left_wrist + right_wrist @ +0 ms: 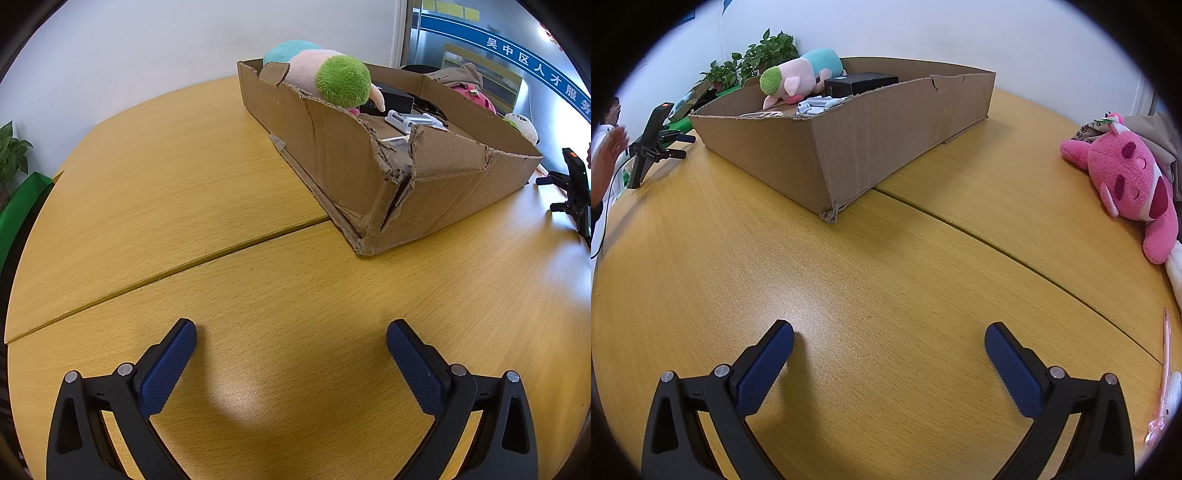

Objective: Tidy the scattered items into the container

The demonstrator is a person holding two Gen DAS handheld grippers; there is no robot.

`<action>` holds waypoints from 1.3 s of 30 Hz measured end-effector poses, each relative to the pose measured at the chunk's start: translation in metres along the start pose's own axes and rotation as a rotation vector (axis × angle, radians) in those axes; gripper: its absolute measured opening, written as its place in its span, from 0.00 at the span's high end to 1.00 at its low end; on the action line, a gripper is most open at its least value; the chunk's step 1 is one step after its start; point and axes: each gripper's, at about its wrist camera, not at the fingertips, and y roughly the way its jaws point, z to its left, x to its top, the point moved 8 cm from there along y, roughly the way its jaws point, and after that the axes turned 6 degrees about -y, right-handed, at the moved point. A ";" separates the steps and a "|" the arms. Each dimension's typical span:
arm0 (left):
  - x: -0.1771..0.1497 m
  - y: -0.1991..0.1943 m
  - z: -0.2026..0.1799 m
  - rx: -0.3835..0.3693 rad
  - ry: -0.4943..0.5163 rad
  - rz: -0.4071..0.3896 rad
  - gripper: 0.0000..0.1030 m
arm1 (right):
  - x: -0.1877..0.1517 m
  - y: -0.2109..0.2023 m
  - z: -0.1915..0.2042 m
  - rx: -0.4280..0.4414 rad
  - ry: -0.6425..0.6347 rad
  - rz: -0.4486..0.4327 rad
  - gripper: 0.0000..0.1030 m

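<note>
A torn cardboard box (332, 147) stands on the wooden table (184, 184); it also shows in the right wrist view (886, 122). Inside lie a plush pig with green hair (332, 77) (790, 79), a black box (860, 83) and white items (410, 120) (820, 103). A pink plush bear (1126, 181) lies on the table at the right, outside the box, with a pink pen (1163, 369) nearer the edge. My left gripper (291, 332) is open and empty over bare table. My right gripper (890, 336) is open and empty, well short of the box.
A phone on a black tripod (650, 144) (576, 184) stands on the table beside the box. Potted plants (753, 62) sit behind it near the wall. A person's hand (609, 155) shows at the far left. A seam (997, 243) crosses the table.
</note>
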 end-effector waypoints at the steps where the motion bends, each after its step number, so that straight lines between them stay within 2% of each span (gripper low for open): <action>1: 0.000 0.000 0.000 0.000 0.000 0.000 0.00 | 0.000 0.000 0.000 0.000 0.000 0.000 0.00; 39: 0.004 0.002 0.003 -0.003 0.001 -0.002 0.00 | 0.000 -0.003 -0.002 0.000 -0.003 -0.002 0.00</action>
